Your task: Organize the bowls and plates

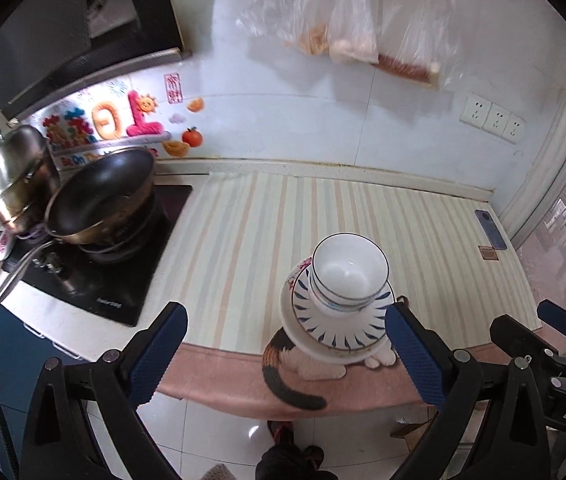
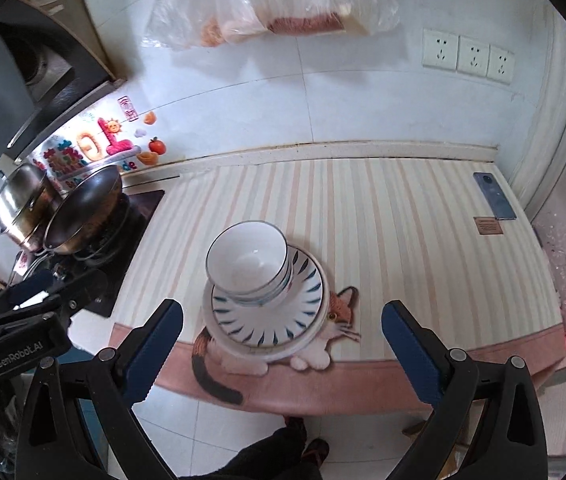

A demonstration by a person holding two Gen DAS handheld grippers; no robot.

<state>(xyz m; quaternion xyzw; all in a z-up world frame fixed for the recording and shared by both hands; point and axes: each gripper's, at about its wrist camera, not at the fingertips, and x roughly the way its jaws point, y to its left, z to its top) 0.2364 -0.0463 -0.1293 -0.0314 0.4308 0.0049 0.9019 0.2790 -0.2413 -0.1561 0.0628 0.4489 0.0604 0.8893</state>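
Nested white bowls [image 1: 349,268] [image 2: 249,260] with a thin blue rim sit on a blue-leaf patterned plate [image 1: 343,330] [image 2: 271,316]. That plate rests on white plates, and the stack stands near the front edge of the striped counter mat [image 1: 243,240] [image 2: 403,220], over its cat picture. My left gripper [image 1: 283,312] hovers above and in front of the stack, open, nothing between its blue pads [image 1: 155,356]. My right gripper [image 2: 281,306] is also raised and open, empty, and it shows at the right edge of the left wrist view [image 1: 559,320].
A dark wok [image 1: 103,196] [image 2: 83,212] and a steel pot [image 1: 15,176] [image 2: 23,204] sit on the black stove [image 1: 95,280] at the left. A phone [image 1: 491,228] [image 2: 495,196] lies at the far right. Plastic bags [image 1: 355,20] hang on the wall. A person's feet [image 2: 307,448] are on the floor below.
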